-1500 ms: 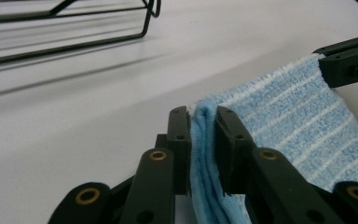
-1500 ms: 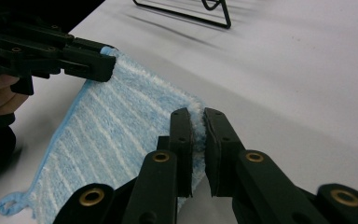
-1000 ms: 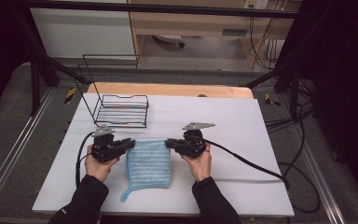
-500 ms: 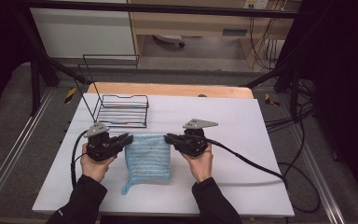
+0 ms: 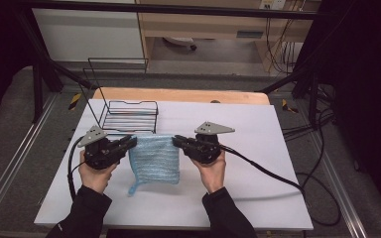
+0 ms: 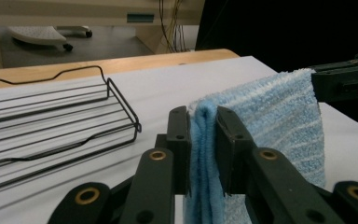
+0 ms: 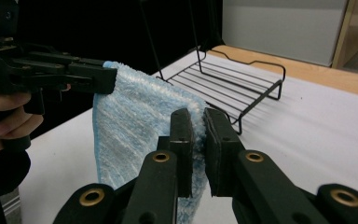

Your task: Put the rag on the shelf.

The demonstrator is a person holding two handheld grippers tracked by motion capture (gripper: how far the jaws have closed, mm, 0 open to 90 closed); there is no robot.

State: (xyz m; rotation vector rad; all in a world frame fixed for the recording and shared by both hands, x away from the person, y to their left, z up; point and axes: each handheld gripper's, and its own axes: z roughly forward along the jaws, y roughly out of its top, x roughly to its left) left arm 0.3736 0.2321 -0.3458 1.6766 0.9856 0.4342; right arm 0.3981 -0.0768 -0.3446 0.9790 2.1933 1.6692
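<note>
- A lab or recording workspace, not a home.
- White table (image 5: 258, 198) inside a black metal frame (image 5: 44, 74).
- Cables (image 5: 287, 54) hang beyond the right gripper (image 5: 177, 141), beside wooden shelving (image 5: 203, 22).

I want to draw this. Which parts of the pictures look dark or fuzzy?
High view: the white table is brightly lit and the room's edges fall into black. Left gripper view: the blue towel looks fairly sharp, the wire rack a little soft, the right side black. Right gripper view: the nearest parts of the fingers are soft, and the left background is dark.
</note>
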